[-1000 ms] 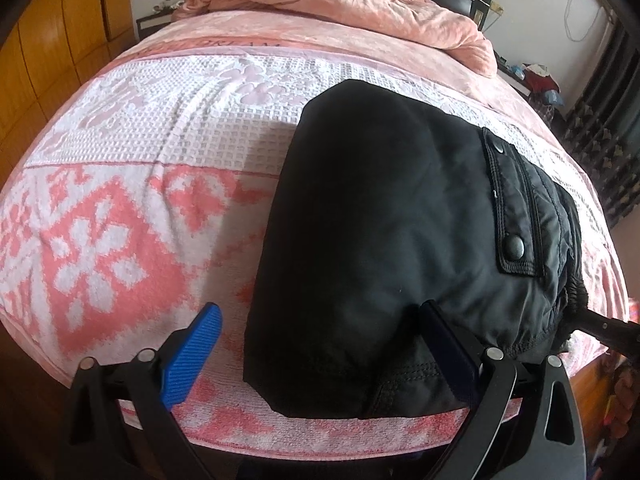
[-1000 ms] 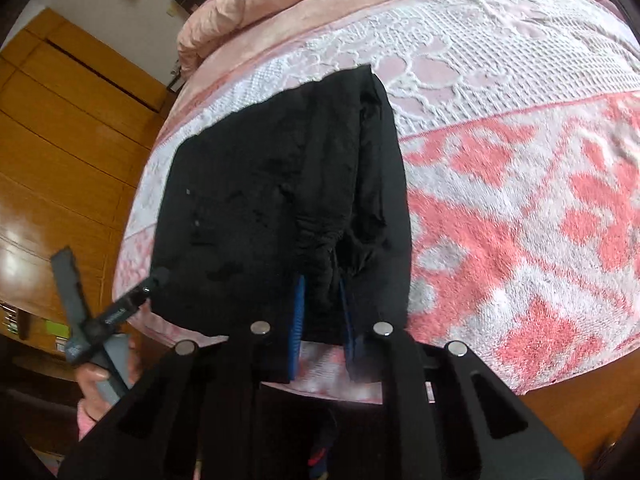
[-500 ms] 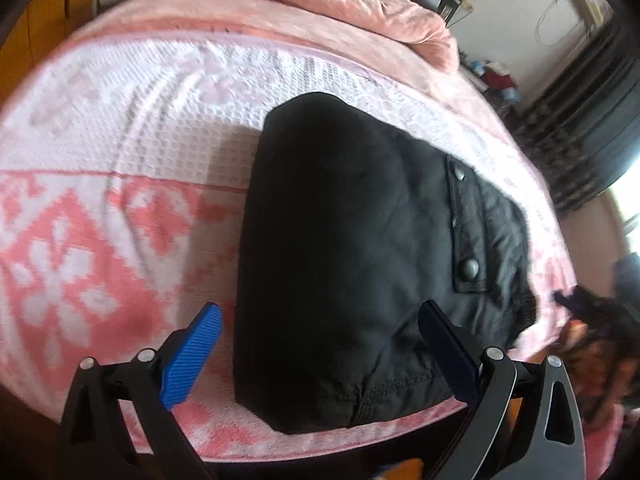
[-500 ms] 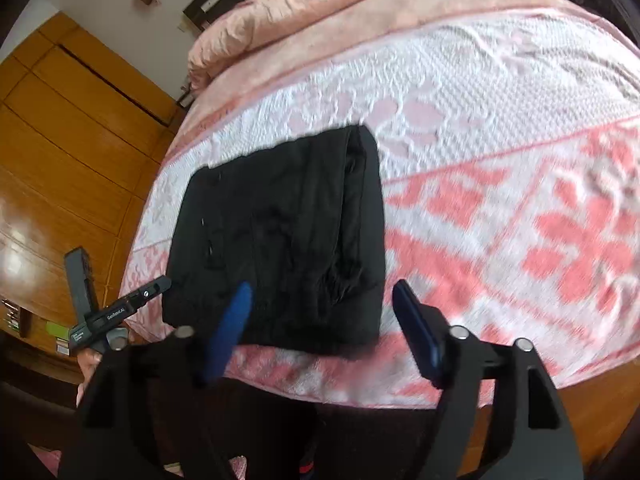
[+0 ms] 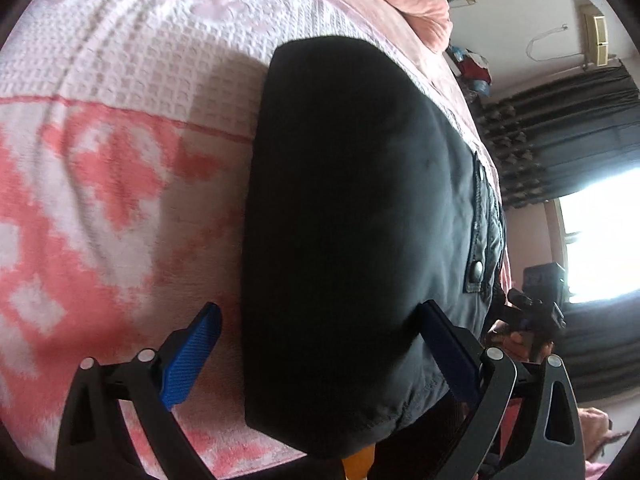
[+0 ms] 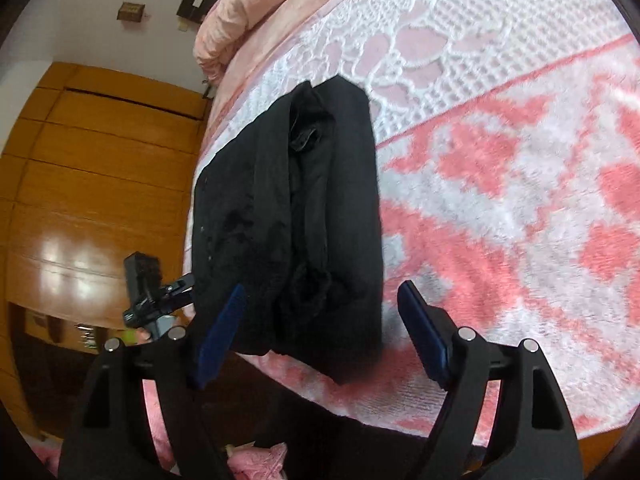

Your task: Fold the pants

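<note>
Jaws of the right gripper (image 6: 320, 332) just sprung wide, black folded pants (image 6: 304, 216) loose between them, nothing gripped. Left gripper (image 5: 320, 352) jaws spread wide too, straddling the pants' (image 5: 352, 216) corner without pinching. Pants flat at the bed's (image 5: 120, 128) near edge, on the pink-and-white blanket (image 6: 500, 184).
</note>
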`<state>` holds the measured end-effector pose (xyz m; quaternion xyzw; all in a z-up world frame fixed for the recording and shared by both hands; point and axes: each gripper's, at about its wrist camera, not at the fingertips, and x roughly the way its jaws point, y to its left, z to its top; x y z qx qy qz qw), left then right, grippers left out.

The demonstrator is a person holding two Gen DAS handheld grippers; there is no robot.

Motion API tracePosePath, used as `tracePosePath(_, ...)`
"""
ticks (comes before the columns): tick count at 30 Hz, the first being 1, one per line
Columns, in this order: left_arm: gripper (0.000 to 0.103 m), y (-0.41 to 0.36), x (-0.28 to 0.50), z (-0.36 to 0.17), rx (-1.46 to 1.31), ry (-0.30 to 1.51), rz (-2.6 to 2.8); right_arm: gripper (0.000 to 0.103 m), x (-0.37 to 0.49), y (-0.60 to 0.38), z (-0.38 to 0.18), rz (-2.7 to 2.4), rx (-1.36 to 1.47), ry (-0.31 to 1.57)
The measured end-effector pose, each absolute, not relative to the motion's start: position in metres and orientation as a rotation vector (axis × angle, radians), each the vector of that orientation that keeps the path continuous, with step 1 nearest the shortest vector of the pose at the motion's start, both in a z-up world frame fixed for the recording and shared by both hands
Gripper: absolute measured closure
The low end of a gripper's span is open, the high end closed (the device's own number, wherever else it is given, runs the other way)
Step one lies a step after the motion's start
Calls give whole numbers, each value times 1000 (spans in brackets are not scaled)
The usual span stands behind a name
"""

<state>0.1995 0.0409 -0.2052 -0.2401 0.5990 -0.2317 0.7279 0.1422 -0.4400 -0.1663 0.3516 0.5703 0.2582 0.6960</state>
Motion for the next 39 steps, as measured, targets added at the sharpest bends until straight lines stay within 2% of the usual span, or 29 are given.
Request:
tracePosePath(16,3,15,219,-233,-652,1402,-665,24,164,-433,-196,643,877,1348)
tracePosePath(23,3,17,218,-241,-681,1395,-696,20,178,-413,-201,688,877,1376)
tracePosePath(34,4,28,214,-240,-691,1373,-667,37,171,-407,-195,673,827,1327)
tracePosePath(37,19,31,210,-235,-705,1361,-665,42,167,-410,-195,671,833,1312)
tracePosePath(39,38,34,207,-232,-724,1350,-664,49,164,-410,-191,668,838,1297)
